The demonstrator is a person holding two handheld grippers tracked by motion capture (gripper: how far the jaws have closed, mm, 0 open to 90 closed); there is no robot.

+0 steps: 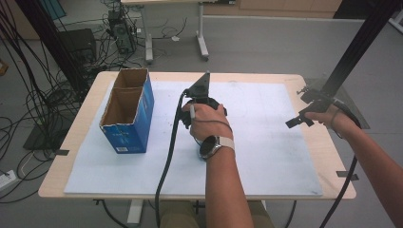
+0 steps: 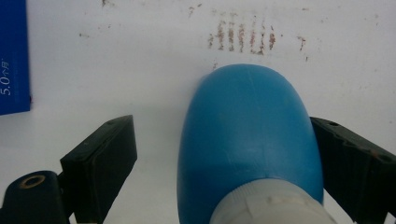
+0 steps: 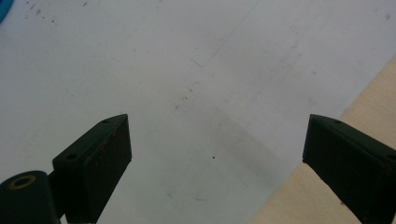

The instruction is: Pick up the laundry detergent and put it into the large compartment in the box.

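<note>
blue bottle [image 2: 250, 140] btwn wide-apart left hand-held gripper [image 2: 224, 154] jaws, cap cut off, grip unclear

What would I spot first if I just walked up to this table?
Probably the tall blue cardboard box with its top open, standing at the left of the white board. Next, the rounded blue plastic bottle with a white cap, lying between the open jaws of the left claw in the middle. The right claw hangs open and empty at the right edge.

One blue bottle [image 2: 250, 140]. One blue cardboard box [image 1: 128, 114], two open compartments. Two grippers: left gripper [image 2: 224, 154], right gripper [image 3: 215, 158]. One white mat [image 1: 266, 142]. One tabletop [image 1: 76, 137].
</note>
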